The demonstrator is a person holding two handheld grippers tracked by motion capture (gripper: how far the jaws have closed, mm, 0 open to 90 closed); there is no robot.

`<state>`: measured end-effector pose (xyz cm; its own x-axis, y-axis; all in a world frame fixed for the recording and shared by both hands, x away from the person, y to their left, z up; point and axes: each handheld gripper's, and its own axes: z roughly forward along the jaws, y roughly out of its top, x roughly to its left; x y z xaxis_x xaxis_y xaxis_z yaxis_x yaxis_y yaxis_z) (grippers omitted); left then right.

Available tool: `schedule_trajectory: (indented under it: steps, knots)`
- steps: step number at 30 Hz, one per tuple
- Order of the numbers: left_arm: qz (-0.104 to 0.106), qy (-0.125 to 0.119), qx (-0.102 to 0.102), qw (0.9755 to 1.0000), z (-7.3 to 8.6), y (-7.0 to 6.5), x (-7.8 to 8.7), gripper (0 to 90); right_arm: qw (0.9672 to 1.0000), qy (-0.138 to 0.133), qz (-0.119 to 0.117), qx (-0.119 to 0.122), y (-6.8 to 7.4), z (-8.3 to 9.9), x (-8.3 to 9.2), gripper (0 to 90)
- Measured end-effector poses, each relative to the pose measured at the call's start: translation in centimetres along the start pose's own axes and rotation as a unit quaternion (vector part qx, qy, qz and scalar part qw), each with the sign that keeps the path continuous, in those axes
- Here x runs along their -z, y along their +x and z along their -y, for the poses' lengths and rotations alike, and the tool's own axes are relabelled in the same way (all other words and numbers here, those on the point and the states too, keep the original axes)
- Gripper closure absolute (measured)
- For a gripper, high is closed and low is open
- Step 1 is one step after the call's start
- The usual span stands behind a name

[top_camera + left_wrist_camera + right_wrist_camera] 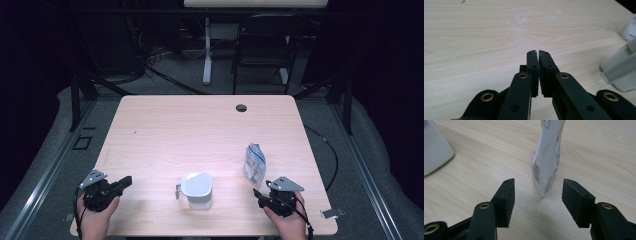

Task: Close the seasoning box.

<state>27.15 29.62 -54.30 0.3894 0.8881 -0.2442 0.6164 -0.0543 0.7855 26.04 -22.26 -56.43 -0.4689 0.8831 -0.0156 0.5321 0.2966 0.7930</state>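
Left gripper [538, 53] jaws pressed together, right gripper [538, 191] jaws wide before the upright pouch [547, 157]

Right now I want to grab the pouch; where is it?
In the high view, the pouch stands upright at the table's right front, just ahead of the right tongs, right of the white jug.

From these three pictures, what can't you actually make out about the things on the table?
- Pouch: its top is cut off by the right gripper view's upper edge; in the high view its print is too small to read.
- White container: its lid hides the contents in the high view; the left gripper view's right edge crops and blurs it.
- Container's side tab: too small to identify.
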Motion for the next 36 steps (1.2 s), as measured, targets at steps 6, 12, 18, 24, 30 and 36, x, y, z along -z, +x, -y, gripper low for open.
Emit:
schedule_trajectory:
  steps: [6, 12, 18, 24, 30, 36]
  knots:
    - [-0.014, 0.005, -0.002, 0.9999, 0.6, 0.3, -0.6, 78.2, 1.0, 0.0, -0.003, 0.001, 0.1, 0.0, -0.1, 43.6]
    - [-0.027, 0.017, -0.017, 0.9994, 0.9, 0.0, -1.2, 67.9, 1.0, -0.001, -0.004, -0.001, 0.2, 0.1, -0.2, 43.6]
    - [-0.038, 0.021, -0.032, 0.9986, 1.3, -0.3, -1.7, 58.7, 1.0, 0.006, -0.001, 0.003, 0.0, 0.0, -0.1, 43.6]
    - [-0.042, 0.023, -0.037, 0.9982, 1.5, -0.5, -2.1, 52.6, 1.0, 0.003, -0.005, 0.001, 0.2, 0.1, -0.3, 43.6]
    - [-0.042, 0.027, -0.036, 0.9981, 1.5, -0.4, -2.0, 51.5, 1.0, 0.004, -0.005, 0.001, 0.2, 0.1, -0.3, 43.6]
    - [-0.043, 0.019, -0.032, 0.9984, 1.4, -0.2, -1.9, 49.6, 0.9999, -0.005, -0.009, -0.004, 0.1, 0.2, -0.4, 43.6]
